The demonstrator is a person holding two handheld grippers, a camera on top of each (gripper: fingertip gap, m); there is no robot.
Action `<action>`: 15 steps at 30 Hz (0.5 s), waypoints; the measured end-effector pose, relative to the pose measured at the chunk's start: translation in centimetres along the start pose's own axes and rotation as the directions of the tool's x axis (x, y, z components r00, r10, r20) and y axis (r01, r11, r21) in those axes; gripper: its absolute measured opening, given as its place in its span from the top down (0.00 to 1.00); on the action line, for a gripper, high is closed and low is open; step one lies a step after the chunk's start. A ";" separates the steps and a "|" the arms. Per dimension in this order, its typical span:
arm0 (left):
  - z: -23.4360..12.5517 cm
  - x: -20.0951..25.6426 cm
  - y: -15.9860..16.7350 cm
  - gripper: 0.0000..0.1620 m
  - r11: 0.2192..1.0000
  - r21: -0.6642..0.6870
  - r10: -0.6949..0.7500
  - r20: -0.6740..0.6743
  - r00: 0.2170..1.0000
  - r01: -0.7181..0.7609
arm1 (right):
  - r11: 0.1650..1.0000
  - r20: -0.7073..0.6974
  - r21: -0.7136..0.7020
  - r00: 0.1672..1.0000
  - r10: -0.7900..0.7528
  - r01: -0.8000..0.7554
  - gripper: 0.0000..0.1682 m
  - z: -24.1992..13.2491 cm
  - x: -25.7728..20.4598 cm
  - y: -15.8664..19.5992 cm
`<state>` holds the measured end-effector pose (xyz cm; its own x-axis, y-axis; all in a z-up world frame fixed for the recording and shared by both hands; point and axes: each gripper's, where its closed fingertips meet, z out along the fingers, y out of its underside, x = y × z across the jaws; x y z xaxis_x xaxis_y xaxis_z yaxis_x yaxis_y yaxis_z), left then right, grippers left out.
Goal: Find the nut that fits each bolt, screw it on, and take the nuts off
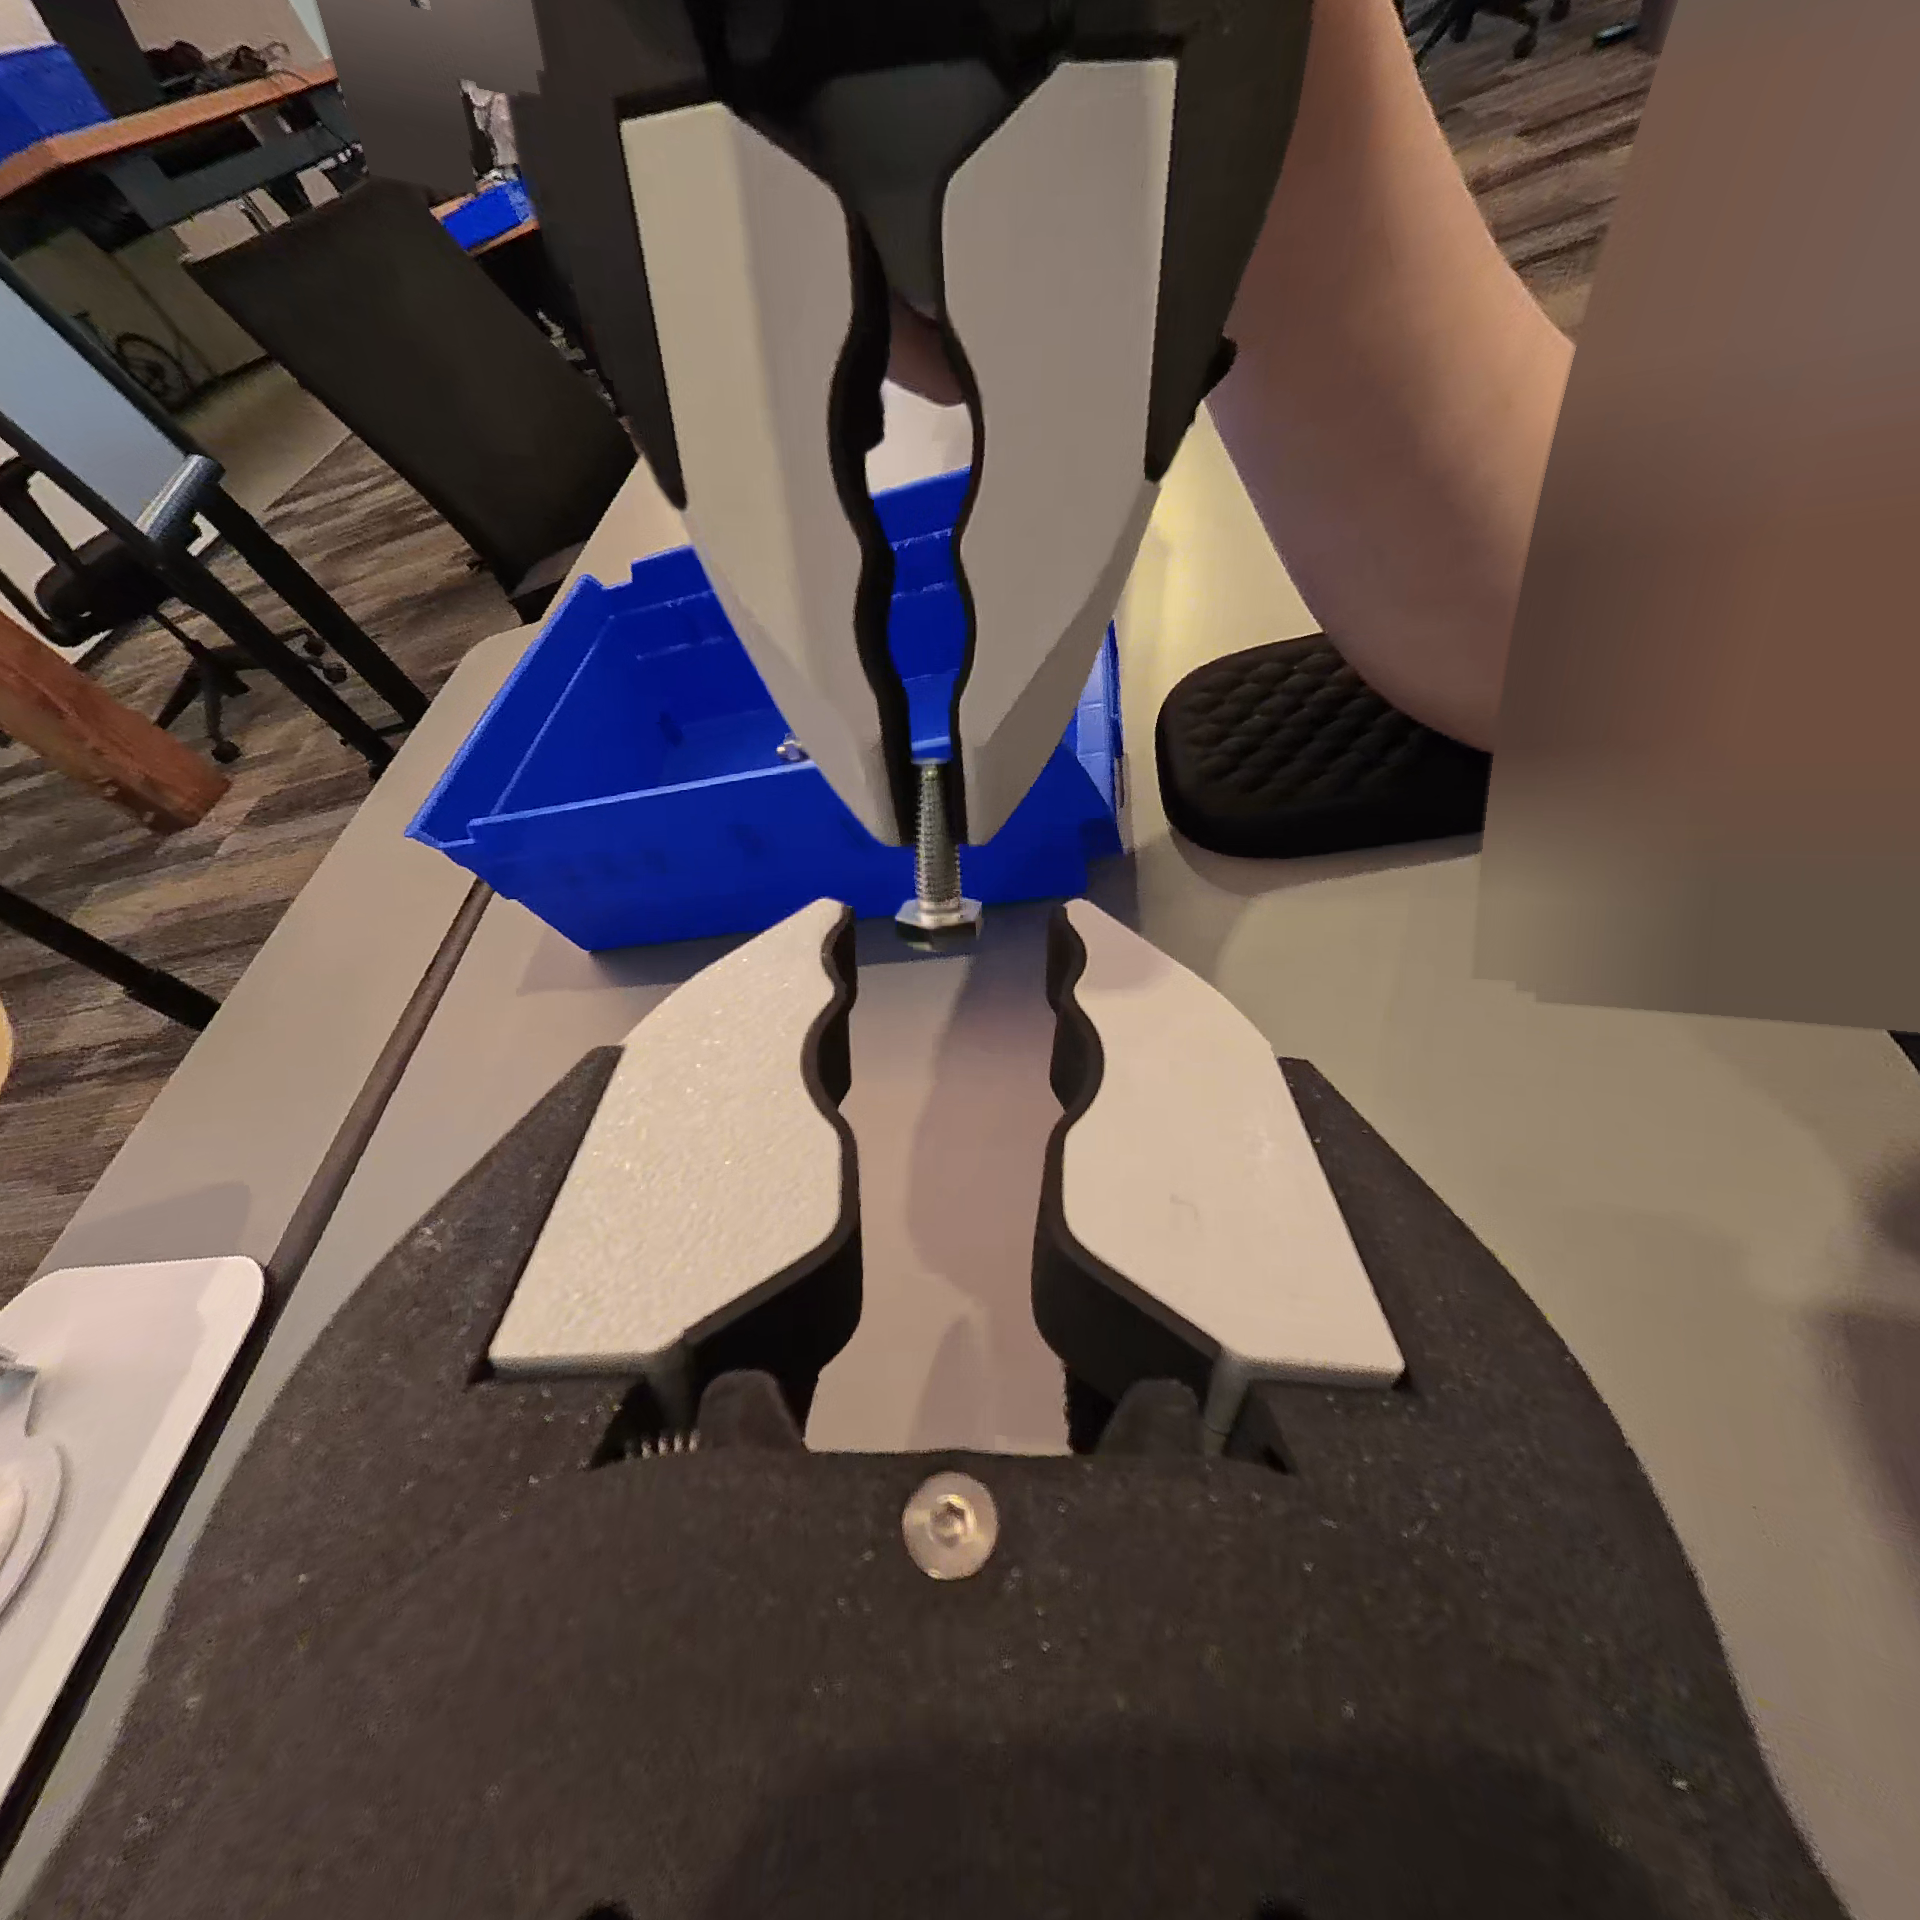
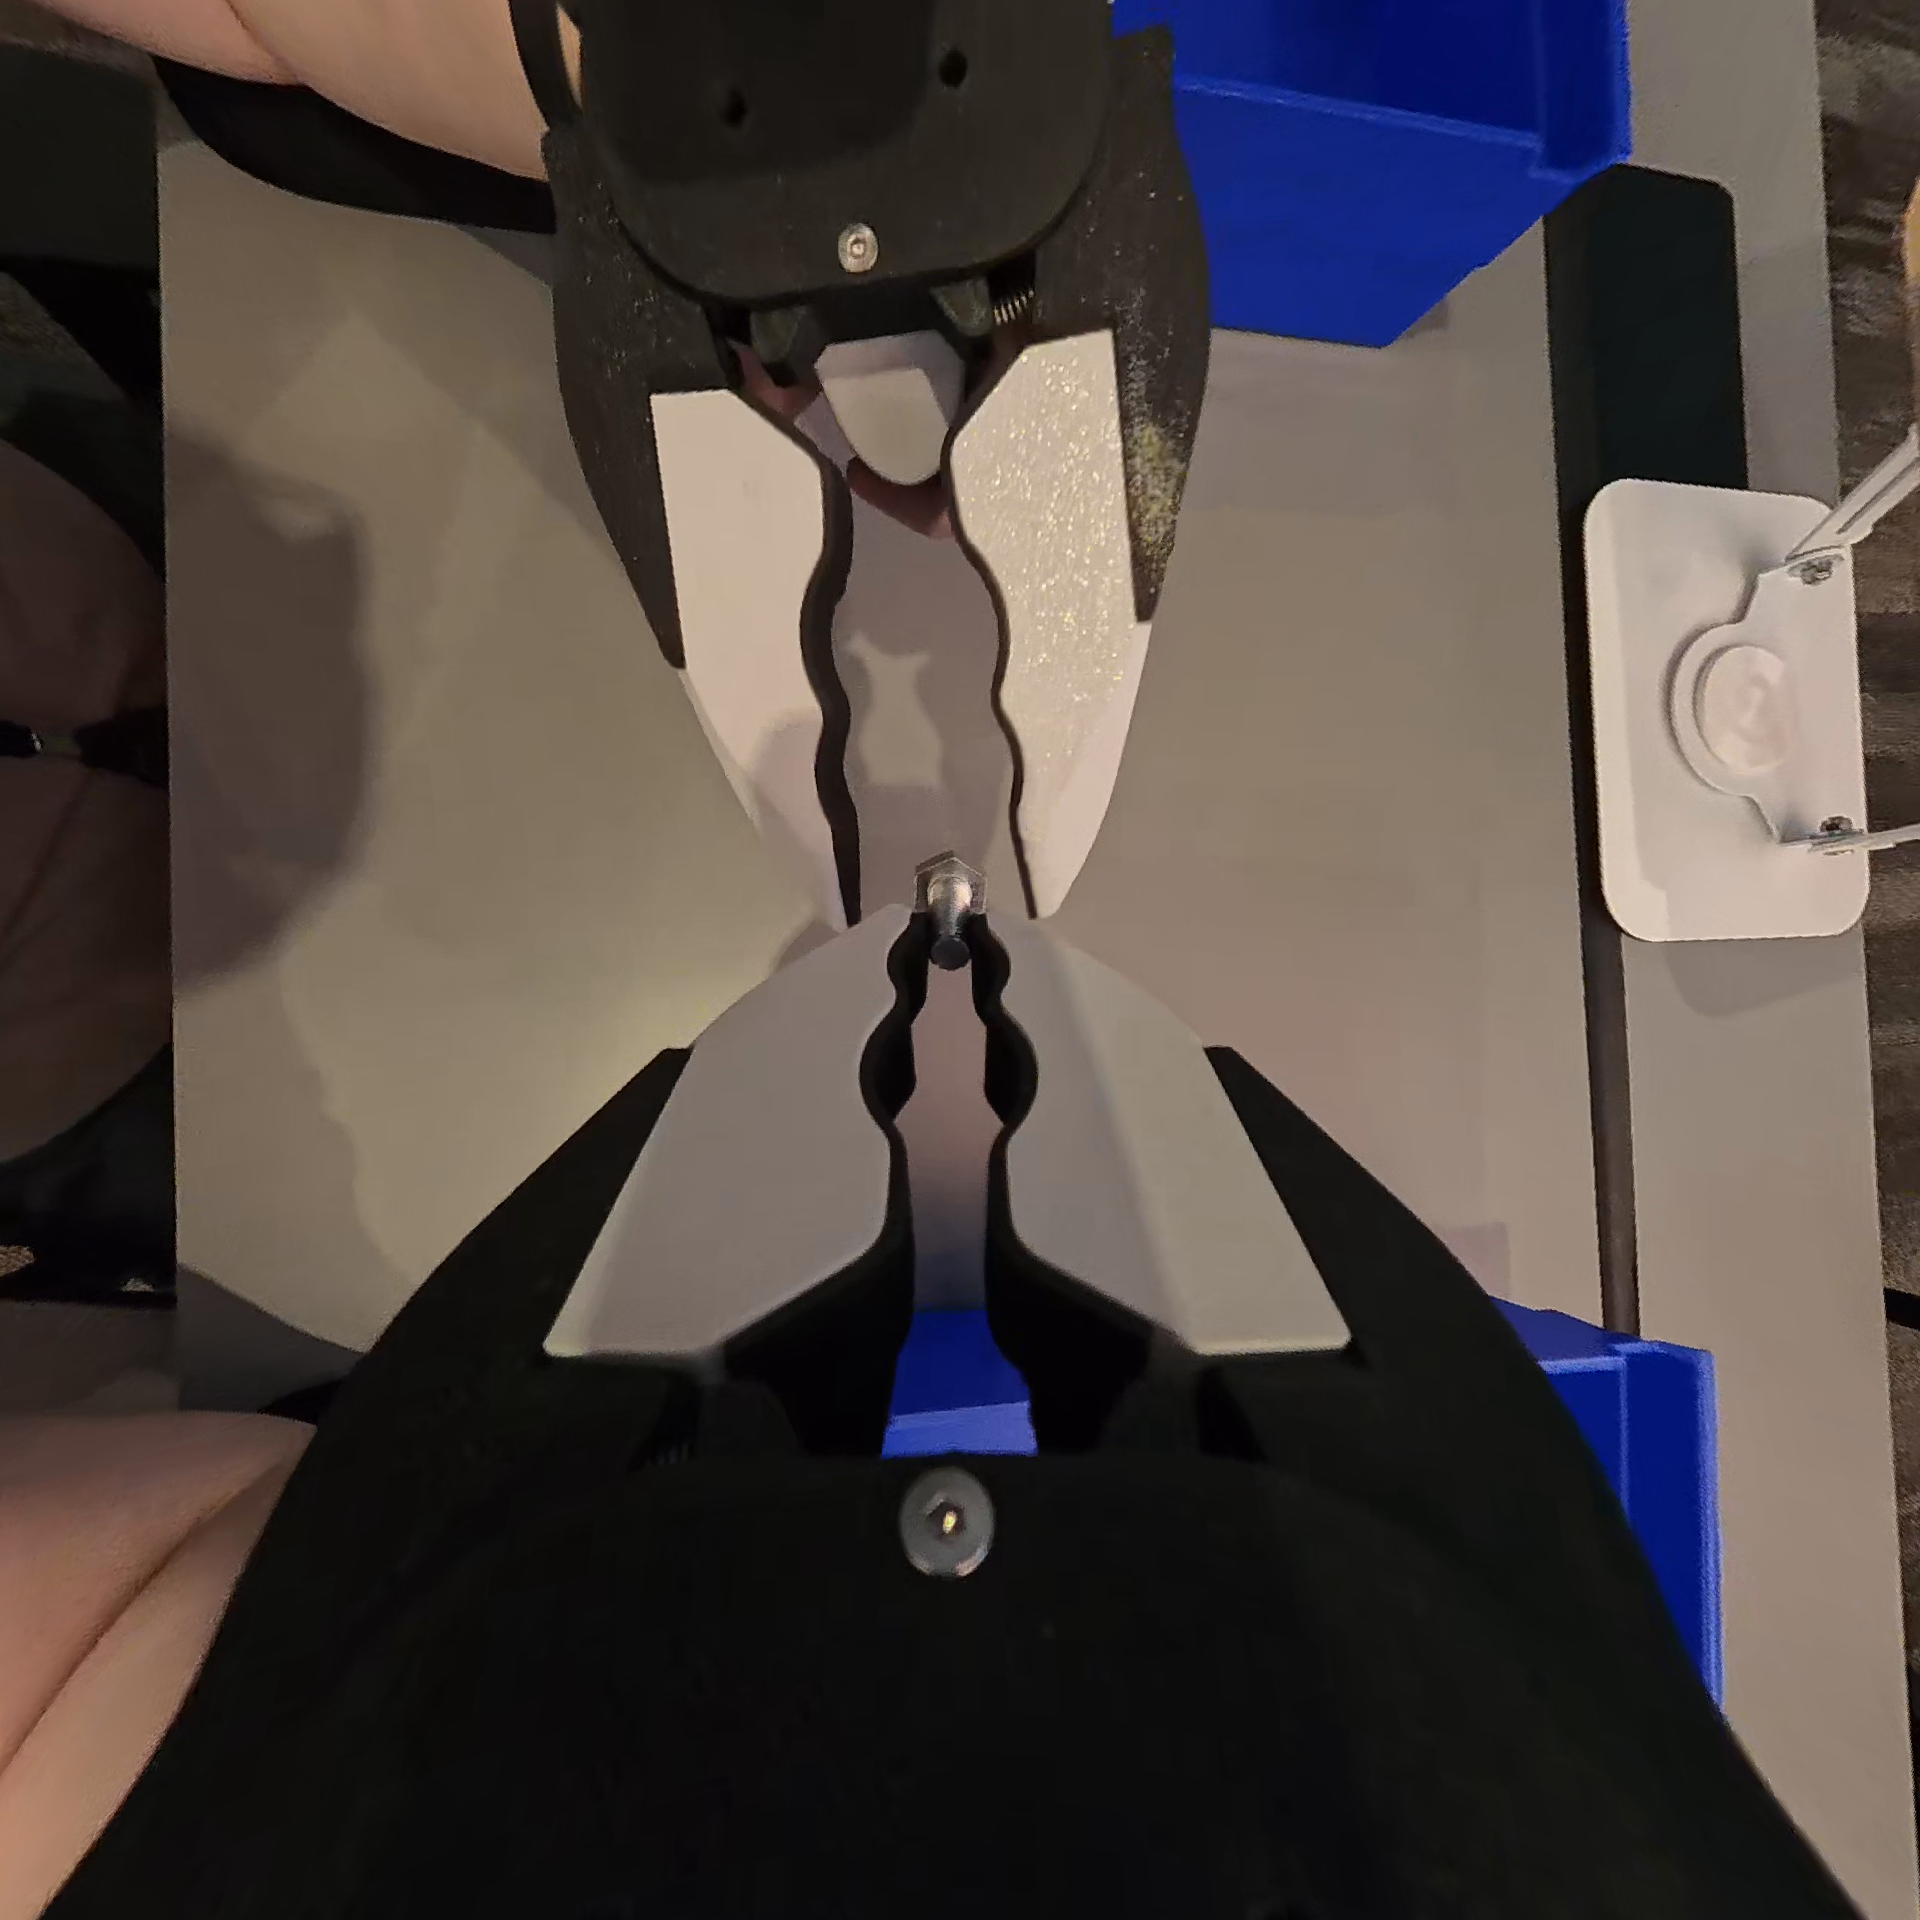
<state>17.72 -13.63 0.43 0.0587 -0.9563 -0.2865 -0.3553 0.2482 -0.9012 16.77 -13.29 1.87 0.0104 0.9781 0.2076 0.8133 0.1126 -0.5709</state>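
A silver bolt (image 1: 933,842) is held upright by its threaded shank in my right gripper (image 1: 930,831), which comes down from above with the hex end (image 1: 935,923) lowest, close to the grey table (image 1: 1403,1091). In the right wrist view, my right gripper (image 2: 945,925) is shut on the bolt (image 2: 948,914). My left gripper (image 1: 951,925) is open, with its fingertips (image 1: 831,935) on either side of the hex end and apart from it. It also shows in the right wrist view (image 2: 940,904), reaching in from the top.
A blue bin (image 1: 644,748) stands just behind the bolt with a small silver part (image 1: 790,746) inside. A second blue bin (image 2: 1382,156) shows at the top of the right wrist view. A black padded rest (image 1: 1299,748) lies at the right. A white mounting plate (image 2: 1725,717) sits on the table edge. Both grippers' tips are close together, under 4 cm apart.
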 end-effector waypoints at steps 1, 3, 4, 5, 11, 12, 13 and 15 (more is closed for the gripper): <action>0.0 0.1 0.0 0.80 1.000 0.000 0.006 -0.002 1.000 -0.006 | 1.000 0.004 -0.006 1.000 -0.004 0.004 0.95 0.1 -0.1 0.0; 0.1 0.2 -0.1 0.82 1.000 0.006 0.008 -0.005 1.000 -0.008 | 1.000 0.004 -0.014 1.000 -0.011 0.011 0.95 0.3 -0.2 0.0; 0.0 0.2 -0.1 0.83 1.000 0.005 0.005 -0.012 1.000 -0.005 | 1.000 0.001 -0.018 1.000 -0.012 0.012 0.95 0.3 -0.2 0.0; 0.0 0.2 0.0 0.83 1.000 0.000 0.005 -0.011 1.000 -0.005 | 1.000 -0.003 -0.020 1.000 -0.014 0.014 0.95 0.3 -0.2 0.0; 0.0 0.0 0.4 0.85 1.000 -0.015 -0.015 -0.018 1.000 0.014 | 0.999 -0.018 -0.039 1.000 -0.025 0.024 0.95 0.3 -0.3 0.1; 0.1 0.0 0.4 0.86 1.000 -0.018 -0.012 -0.016 1.000 0.012 | 0.999 -0.018 -0.044 0.999 -0.028 0.027 0.95 0.4 -0.3 0.1; 0.1 0.1 0.4 0.86 1.000 -0.021 -0.009 -0.020 1.000 0.009 | 0.998 -0.017 -0.047 0.999 -0.030 0.029 0.95 0.4 -0.4 0.1; 0.2 0.3 0.6 0.87 0.999 -0.033 -0.001 -0.025 1.000 0.001 | 0.998 -0.016 -0.051 0.999 -0.030 0.030 0.95 0.6 -0.5 0.0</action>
<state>17.75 -13.70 -0.28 0.0354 -0.9603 -0.2768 -0.3859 0.2424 -0.8901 16.47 -13.63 1.32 -0.0049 0.9713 0.2378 0.8419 0.1323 -0.5232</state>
